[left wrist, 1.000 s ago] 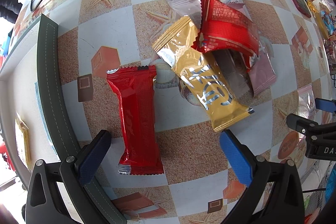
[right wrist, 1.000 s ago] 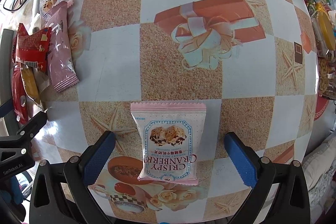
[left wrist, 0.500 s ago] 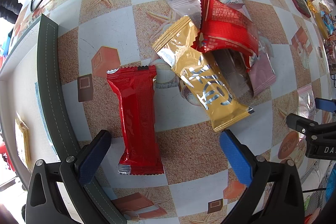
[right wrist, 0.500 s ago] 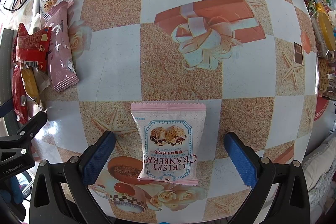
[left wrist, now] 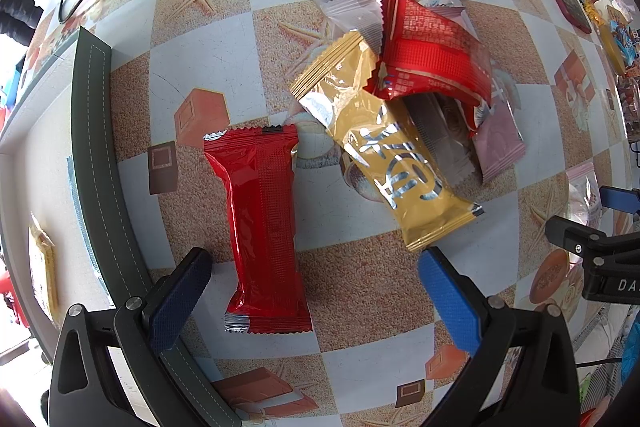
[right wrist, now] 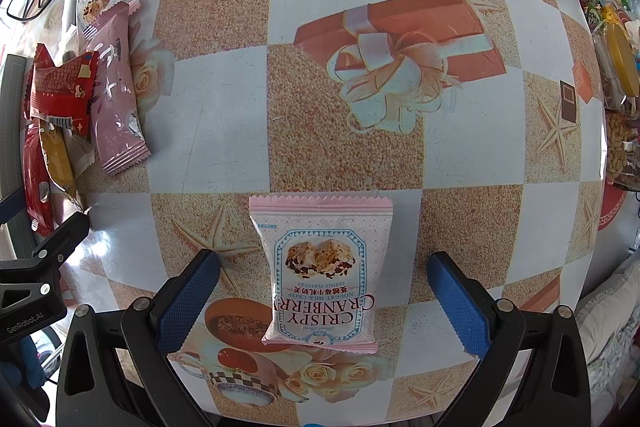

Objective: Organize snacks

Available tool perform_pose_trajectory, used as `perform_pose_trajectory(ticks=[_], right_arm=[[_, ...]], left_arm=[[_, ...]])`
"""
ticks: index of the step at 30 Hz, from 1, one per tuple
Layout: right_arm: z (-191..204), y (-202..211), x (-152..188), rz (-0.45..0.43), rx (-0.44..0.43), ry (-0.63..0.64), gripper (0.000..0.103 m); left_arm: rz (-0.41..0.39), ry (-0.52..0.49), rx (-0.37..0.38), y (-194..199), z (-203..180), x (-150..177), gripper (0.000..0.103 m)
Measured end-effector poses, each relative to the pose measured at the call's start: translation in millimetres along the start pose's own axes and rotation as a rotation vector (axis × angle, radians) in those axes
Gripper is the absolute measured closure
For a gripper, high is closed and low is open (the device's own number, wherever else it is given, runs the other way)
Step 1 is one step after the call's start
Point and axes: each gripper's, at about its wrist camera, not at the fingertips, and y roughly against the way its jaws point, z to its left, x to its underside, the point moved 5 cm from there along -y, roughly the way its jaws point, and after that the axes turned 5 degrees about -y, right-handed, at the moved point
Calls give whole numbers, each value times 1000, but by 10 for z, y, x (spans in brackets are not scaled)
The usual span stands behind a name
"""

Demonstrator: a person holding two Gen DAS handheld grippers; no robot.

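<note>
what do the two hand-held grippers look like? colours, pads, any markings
Both match: black plastic frames with silver screws. The left hand-held gripper and right hand-held gripper each carry two blue, finely textured finger pads. White "GenRobot.AI" lettering shows on the left one's body as seen from the right wrist view. No cables, hands or sleeves visible.

Checkered tablecloth (right wrist: 224, 99) with starfish prints, brightly lit.

Both wrist views near, angled down, sharing the snack pile (left wrist: 404, 75).
</note>
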Motion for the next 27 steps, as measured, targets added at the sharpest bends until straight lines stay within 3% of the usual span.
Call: perform_pose_trajectory(ticks=[9,27], right_arm=[[1,1,-1,-1,-1,0,0],[1,5,15,-11,-2,0,0]], left_arm=[[27,-29,0,19,-27,-42,0],[-8,-37,1,-3,44,20,0]])
